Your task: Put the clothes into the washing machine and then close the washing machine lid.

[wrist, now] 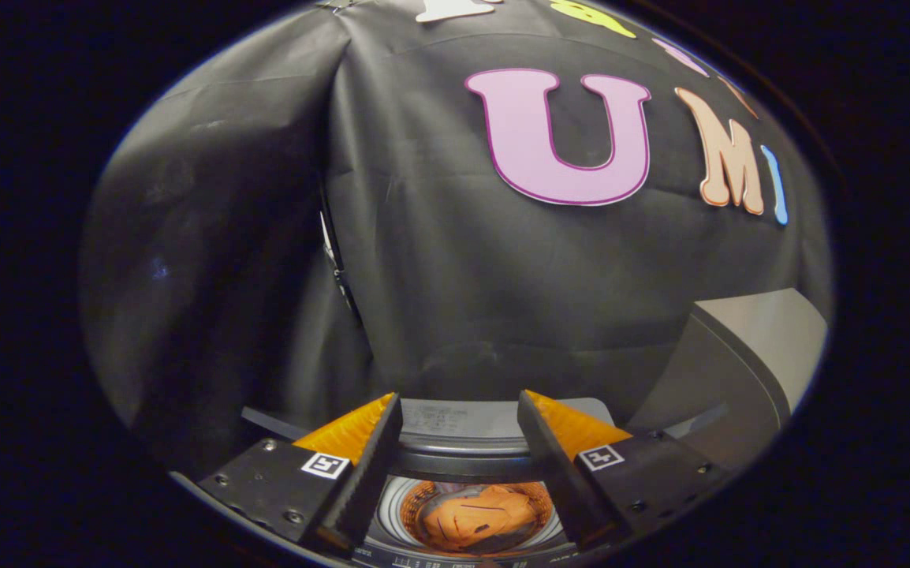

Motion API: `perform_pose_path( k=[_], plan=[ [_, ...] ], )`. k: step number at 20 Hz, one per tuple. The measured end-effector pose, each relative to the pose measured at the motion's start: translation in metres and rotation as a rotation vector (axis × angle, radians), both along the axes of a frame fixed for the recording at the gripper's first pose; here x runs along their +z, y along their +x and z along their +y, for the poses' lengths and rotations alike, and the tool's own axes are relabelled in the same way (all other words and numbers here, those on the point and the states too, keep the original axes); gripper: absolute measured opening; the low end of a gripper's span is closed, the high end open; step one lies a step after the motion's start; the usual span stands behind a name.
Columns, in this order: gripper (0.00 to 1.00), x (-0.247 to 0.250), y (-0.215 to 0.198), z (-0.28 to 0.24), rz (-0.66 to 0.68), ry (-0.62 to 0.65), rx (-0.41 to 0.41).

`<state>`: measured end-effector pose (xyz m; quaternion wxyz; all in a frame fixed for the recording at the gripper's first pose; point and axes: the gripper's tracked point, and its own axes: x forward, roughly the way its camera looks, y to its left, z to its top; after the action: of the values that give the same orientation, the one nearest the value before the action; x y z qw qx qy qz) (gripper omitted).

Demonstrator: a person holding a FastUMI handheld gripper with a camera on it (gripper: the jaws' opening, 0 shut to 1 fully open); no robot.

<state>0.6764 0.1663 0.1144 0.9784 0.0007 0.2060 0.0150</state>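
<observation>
Clothes (pixel 475 521): orange garment, lying in the drum of the washing machine (pixel 455 442), seen below between the fingers. Claw (pixel 459 414): spread wide, holding nothing, hovering above the opening. Lid (pixel 739 371): grey, standing raised to the right beyond the fingers. Step: loading looks done; closing remains. Next move calls for reaching the lid and swinging it down.

The picture is dim. The black cloth wall (pixel 455 276) looks dark and bends near the edges. Light falls into the round washing machine drum (pixel 475 517), making the orange clothes (pixel 475 517) glow.
</observation>
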Motion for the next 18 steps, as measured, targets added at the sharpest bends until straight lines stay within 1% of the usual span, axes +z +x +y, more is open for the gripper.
perform_pose_path(
  k=[6, 9, 15, 18],
  plan=[
    [0.9, 0.005, 0.003, -0.003, -0.002, 0.043, 0.0],
    [0.9, 0.007, 0.002, -0.005, -0.016, 0.024, 0.008],
    [0.9, 0.011, 0.001, -0.007, -0.043, 0.04, 0.019],
    [0.9, 0.013, 0.001, -0.008, -0.057, 0.027, 0.026]
  ],
)
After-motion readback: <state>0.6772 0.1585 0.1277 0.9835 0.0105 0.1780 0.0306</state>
